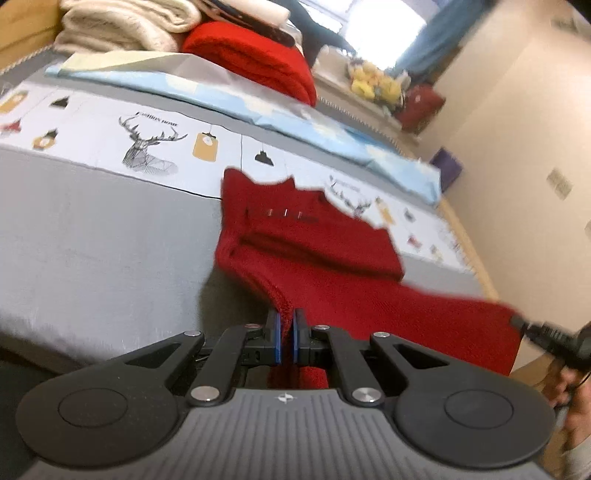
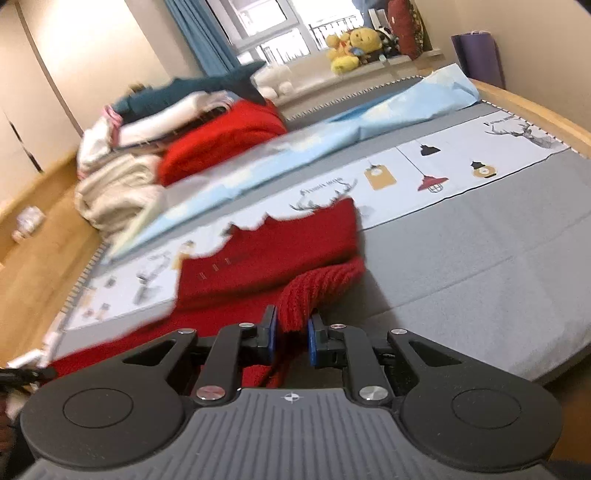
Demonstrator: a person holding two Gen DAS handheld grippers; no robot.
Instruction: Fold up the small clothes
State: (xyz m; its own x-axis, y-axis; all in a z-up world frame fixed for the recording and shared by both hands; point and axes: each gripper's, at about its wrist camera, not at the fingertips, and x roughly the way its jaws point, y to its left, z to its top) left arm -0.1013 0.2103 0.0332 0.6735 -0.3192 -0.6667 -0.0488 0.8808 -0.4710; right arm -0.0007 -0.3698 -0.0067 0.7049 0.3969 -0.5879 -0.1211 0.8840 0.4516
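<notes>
A small dark red knitted garment (image 1: 314, 236) hangs stretched above a grey bed (image 1: 92, 240), its far part still draped toward the printed white band. My left gripper (image 1: 286, 325) is shut on one near edge of it, red knit pinched between the blue pads. In the right wrist view the same red garment (image 2: 280, 251) rises toward the camera, and my right gripper (image 2: 291, 328) is shut on its ribbed hem. The other gripper's black tip shows at the right edge of the left wrist view, holding the far corner.
A folded bright red knit (image 1: 255, 55) and cream blankets (image 1: 122, 26) are stacked at the bed's far end beside a light blue sheet (image 1: 229, 99). Plush toys (image 2: 351, 44) sit on a window ledge. A wooden floor (image 2: 40, 251) lies past the bed's edge.
</notes>
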